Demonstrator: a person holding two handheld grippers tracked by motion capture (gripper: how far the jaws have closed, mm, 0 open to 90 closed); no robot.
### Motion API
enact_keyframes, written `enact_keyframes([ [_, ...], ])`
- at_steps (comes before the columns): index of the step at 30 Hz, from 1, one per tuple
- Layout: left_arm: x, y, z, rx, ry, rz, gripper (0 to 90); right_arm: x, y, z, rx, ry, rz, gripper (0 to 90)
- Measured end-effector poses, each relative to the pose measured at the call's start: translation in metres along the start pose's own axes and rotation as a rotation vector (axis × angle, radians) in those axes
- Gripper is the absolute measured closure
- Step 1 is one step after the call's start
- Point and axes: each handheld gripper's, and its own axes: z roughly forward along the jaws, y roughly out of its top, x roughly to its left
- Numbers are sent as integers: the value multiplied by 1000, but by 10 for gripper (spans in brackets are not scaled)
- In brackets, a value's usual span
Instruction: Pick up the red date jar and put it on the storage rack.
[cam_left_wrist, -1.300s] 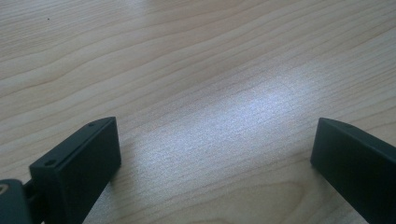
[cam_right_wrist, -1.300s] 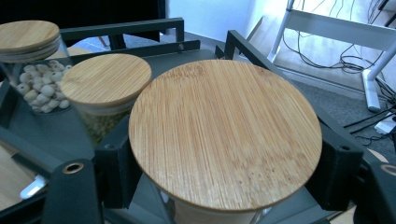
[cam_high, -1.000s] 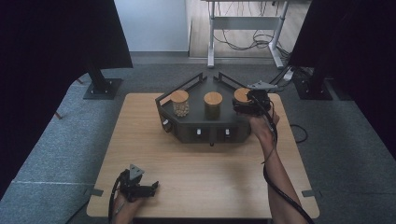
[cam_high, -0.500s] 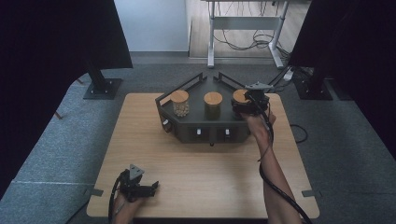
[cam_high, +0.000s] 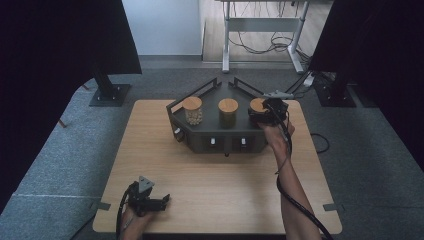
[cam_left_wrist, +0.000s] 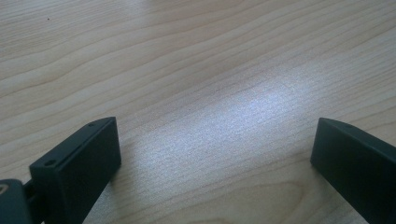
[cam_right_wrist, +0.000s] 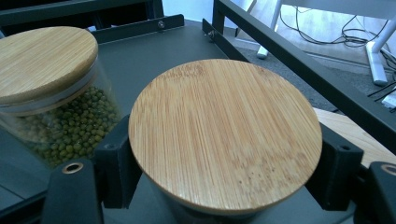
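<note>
Right gripper (cam_right_wrist: 224, 172) clamps glass jar (cam_right_wrist: 187, 217), round bamboo lid (cam_right_wrist: 225, 133).

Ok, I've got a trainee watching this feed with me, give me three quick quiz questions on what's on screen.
1. True or false: the right gripper is shut on the right-hand jar just under its bamboo lid.
2. How many lidded jars stand on the dark tray?
A) two B) three C) four
3. Fill in: the left gripper rests near the front edge of the wooden table with its fingers ____ and nothing between them.

Key:
1. True; the black fingers press on both sides of the jar.
2. B; one of them, the middle jar, holds green beans.
3. Open.
</note>
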Motion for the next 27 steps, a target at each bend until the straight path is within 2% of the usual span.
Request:
enact_keyframes([
  [6,0,0,0,0,0,0,14,0,0,0,6,4,-1,238],
  [9,0,0,0,0,0,0,14,-1,0,1,15,5,-8,182],
  [13,0,0,0,0,-1,-1,14,-3,-2,0,-10,21,-21,93],
  [16,0,0,0,0,0,1,14,-3,-3,-3,-31,28,-29,68],
  [27,0,0,0,0,0,0,14,-3,-3,-32,-89,11,-59,74],
])
